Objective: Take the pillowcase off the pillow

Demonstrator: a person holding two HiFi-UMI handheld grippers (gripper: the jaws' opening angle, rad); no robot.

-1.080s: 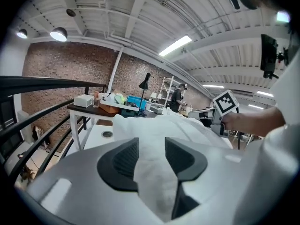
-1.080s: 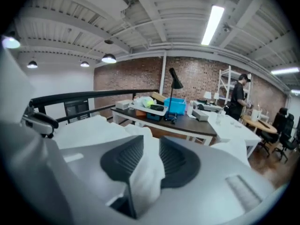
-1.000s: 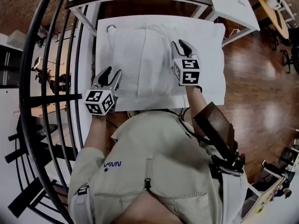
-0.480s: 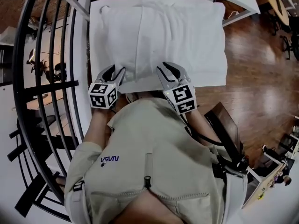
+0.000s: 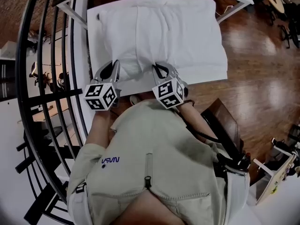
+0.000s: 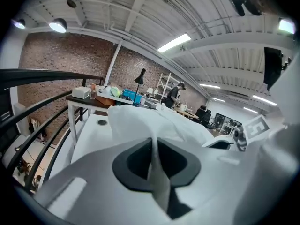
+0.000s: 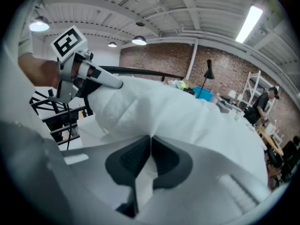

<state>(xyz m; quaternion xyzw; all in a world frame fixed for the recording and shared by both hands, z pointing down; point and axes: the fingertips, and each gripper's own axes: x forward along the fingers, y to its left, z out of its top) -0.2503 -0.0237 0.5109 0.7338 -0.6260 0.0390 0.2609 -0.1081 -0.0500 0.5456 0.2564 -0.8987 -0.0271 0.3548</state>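
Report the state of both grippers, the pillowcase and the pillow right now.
left gripper: jaws have just been closing, now shut on a fold of the pillowcase's near edge.
right gripper: shut on a fold of the same near edge.
pillowcase: not yet off the pillow, near edge pinched up at two spots.
pillow: covered by the pillowcase, lying flat on the table.

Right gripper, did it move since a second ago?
Yes. The right gripper came back from the middle of the table to its near edge, its jaws just closing on the pillowcase.
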